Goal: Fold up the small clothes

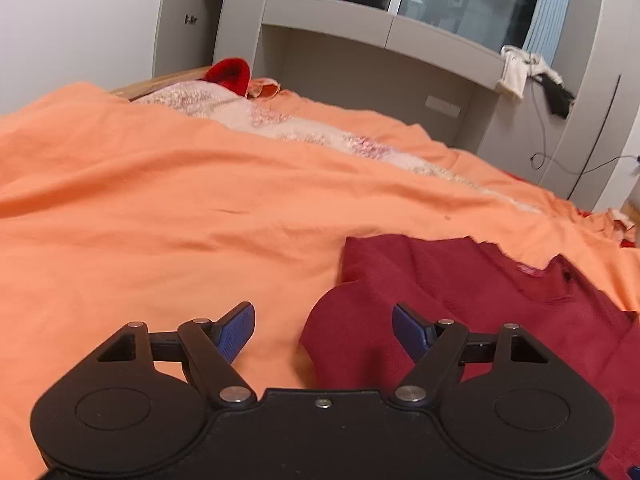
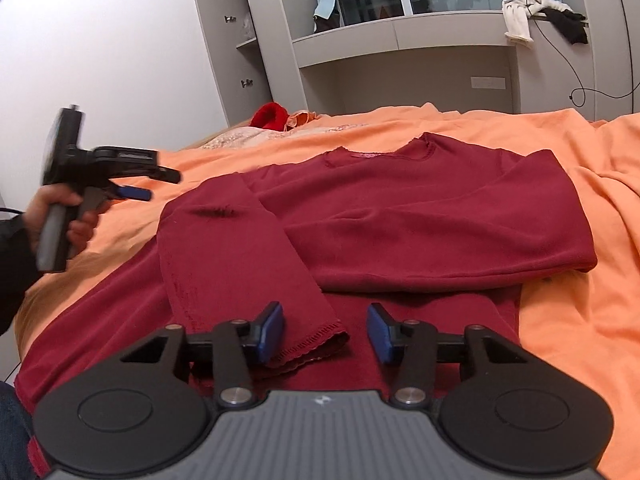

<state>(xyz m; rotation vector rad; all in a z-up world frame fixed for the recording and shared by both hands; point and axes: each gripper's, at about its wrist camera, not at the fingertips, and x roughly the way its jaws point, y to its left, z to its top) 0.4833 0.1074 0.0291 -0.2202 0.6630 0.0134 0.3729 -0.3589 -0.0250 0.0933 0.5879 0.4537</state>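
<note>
A dark red long-sleeved top (image 2: pixel 400 216) lies flat on the orange bedsheet (image 2: pixel 560 320), neckline at the far side. Both sleeves are folded over its body; the left sleeve's cuff (image 2: pixel 316 344) lies near my right gripper. My right gripper (image 2: pixel 325 332) is open and empty just above that cuff. My left gripper (image 1: pixel 323 326) is open and empty over the top's left edge (image 1: pixel 440 300). It shows in the right wrist view (image 2: pixel 156 184), held in a hand above the sheet, left of the top.
A red knitted item (image 2: pixel 270 116) and a pale patterned blanket (image 1: pixel 248 116) lie at the far end of the bed. Grey cabinets (image 2: pixel 400 40) stand behind, with a white cloth (image 2: pixel 520 12) and cables hanging at the right.
</note>
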